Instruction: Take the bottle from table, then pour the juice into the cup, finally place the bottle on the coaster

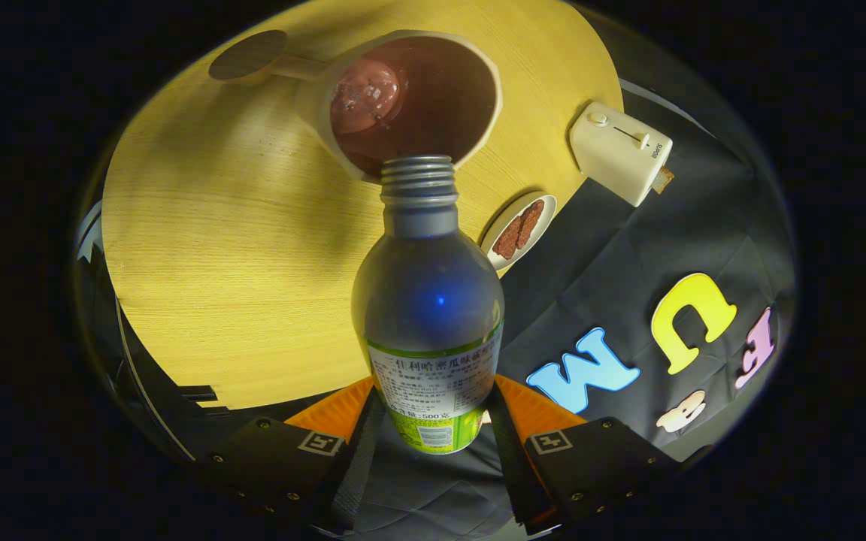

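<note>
Gripper (433, 409) being clamped on clear plastic bottle (429, 300); bottle being tipped, open neck over cream mug (410, 101) at 12 o'clock. Pouring seemingly underway, mug holding dark juice. Round dark coaster (247, 55), 11 o'clock, awaiting bottle.

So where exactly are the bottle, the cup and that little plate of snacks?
bottle (429, 300), gripper view, on its bare body above the label, held in the claw (431, 432).
cup (478, 71), gripper view, on its pale rim beyond the bottle's mouth.
plate (546, 204), gripper view, on its white rim beside the snacks.
</note>
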`<control>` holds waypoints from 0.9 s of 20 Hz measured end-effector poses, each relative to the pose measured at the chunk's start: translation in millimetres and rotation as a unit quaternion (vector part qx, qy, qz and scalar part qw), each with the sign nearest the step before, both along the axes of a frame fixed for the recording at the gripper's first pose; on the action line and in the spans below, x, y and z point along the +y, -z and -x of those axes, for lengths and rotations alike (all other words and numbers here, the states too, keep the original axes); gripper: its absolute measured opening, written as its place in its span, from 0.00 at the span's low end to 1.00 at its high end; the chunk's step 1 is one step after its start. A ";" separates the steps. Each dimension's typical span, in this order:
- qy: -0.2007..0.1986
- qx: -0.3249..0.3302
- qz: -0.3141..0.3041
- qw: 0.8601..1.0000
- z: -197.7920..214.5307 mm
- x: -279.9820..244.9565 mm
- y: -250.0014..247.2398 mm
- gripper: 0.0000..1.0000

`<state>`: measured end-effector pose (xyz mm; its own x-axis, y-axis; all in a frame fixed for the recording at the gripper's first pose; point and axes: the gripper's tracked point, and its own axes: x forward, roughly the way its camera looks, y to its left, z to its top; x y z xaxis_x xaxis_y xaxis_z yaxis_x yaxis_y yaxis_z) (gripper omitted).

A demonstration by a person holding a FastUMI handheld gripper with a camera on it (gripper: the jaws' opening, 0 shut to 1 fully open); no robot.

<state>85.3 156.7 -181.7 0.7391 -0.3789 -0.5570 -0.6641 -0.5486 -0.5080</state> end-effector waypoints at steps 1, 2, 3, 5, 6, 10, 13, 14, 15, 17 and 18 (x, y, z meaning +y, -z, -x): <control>-0.001 0.001 -0.001 1.000 0.6 -0.2 0.6 0.74; 0.001 0.002 -0.001 1.000 0.0 -1.2 1.4 0.74; 0.003 0.002 -0.001 1.000 -0.3 -2.0 0.2 0.75; 0.003 0.000 -0.005 1.000 -2.3 -4.2 0.5 0.75; 0.005 0.000 -0.010 1.000 -3.0 -6.1 1.3 0.74; 0.025 0.004 -0.033 0.999 1.6 -12.7 6.2 0.74; 0.043 0.011 -0.062 0.997 7.6 -18.7 16.9 0.75; 0.050 0.016 -0.074 0.996 10.0 -20.2 21.4 0.75; 0.057 0.021 -0.089 0.994 14.2 -21.8 25.9 0.75; 0.067 0.028 -0.125 0.990 18.7 -22.5 35.4 0.75; 0.074 0.032 -0.141 0.987 19.4 -23.5 39.4 0.75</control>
